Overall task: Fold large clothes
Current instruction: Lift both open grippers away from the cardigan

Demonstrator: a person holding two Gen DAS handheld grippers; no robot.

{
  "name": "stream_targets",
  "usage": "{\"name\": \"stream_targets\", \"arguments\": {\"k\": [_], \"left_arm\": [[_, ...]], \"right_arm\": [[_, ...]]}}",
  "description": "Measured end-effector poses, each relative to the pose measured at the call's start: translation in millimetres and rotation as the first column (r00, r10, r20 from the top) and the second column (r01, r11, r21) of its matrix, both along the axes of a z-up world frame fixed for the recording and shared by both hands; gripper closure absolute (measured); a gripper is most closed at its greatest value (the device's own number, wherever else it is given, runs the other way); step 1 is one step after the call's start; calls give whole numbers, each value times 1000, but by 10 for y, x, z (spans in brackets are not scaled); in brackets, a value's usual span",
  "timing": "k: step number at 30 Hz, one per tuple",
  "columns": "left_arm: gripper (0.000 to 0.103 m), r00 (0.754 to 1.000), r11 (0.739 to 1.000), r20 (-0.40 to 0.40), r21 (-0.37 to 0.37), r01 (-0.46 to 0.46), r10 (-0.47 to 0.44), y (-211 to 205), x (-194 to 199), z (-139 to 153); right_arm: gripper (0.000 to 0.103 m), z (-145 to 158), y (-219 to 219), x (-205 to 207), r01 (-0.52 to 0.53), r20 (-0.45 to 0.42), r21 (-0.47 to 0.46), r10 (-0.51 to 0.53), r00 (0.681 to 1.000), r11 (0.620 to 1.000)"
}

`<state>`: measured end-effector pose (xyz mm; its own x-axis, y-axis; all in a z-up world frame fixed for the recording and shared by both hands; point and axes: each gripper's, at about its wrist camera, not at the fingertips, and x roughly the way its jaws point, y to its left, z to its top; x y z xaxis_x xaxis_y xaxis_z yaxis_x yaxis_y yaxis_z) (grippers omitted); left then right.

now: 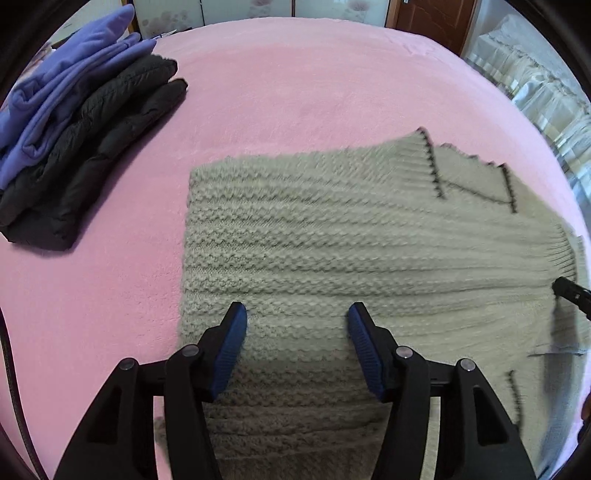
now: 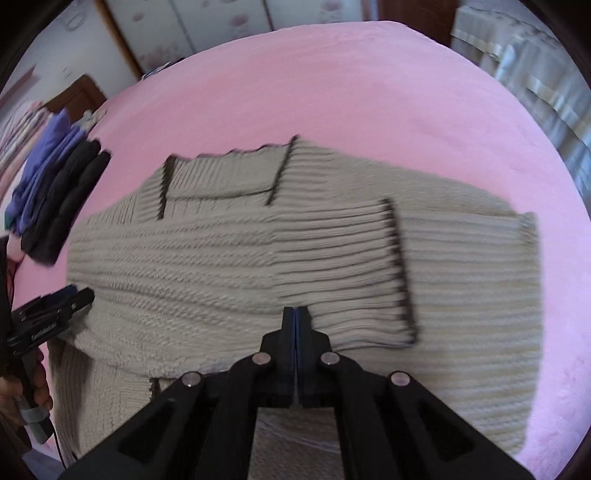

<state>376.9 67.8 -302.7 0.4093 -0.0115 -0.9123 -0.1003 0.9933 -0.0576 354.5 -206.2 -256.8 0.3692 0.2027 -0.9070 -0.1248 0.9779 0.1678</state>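
A home bedroom; pink-blanketed bed, wooden door, floral wardrobe panels behind.

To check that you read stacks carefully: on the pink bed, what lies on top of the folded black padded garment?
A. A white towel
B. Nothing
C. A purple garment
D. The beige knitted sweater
C: the purple garment lies folded on the black padded garment, apart from the sweater.

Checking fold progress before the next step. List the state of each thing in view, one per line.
Beige ribbed knit sweater: flat on the bed, sleeve folded across its body.
Pink plush bed cover: spread smooth.
Purple garment: folded, atop the stack.
Black quilted garment: folded, beneath it.
Left gripper: open over the sweater.
Right gripper: shut.
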Motion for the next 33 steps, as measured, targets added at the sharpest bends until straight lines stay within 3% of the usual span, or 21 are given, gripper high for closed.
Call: {"name": "stream_targets", "arguments": {"k": [2, 6, 12, 16, 20, 26, 33], "left_arm": [[47, 999, 999, 49, -33, 15, -13, -22, 3, 150], [43, 996, 1000, 89, 1, 12, -12, -55, 166, 226], [43, 992, 992, 30, -37, -122, 123, 225, 589, -29], [43, 996, 996, 16, 13, -92, 92, 204, 734, -162], [42, 997, 995, 2, 59, -79, 79, 167, 753, -166], [42, 990, 990, 2, -5, -141, 141, 305, 644, 149], [39, 972, 973, 86, -89, -212, 220, 379, -49, 900]], "right_arm": [[101, 89, -69, 15, 21, 17, 4, -21, 1000, 1000], [100, 187, -6, 141, 29, 58, 37, -31, 998, 999], [103, -25, -20, 493, 142, 74, -33, -139, 988, 989], [103, -198, -221, 606, 154, 58, -46, -152, 987, 987], [103, -144, -292, 575, 133, 62, -46, -130, 990, 990], [101, 156, -441, 362, 167, 68, 35, -169, 983, 985], [101, 633, -650, -254, 159, 99, 97, -169, 981, 982]]}}
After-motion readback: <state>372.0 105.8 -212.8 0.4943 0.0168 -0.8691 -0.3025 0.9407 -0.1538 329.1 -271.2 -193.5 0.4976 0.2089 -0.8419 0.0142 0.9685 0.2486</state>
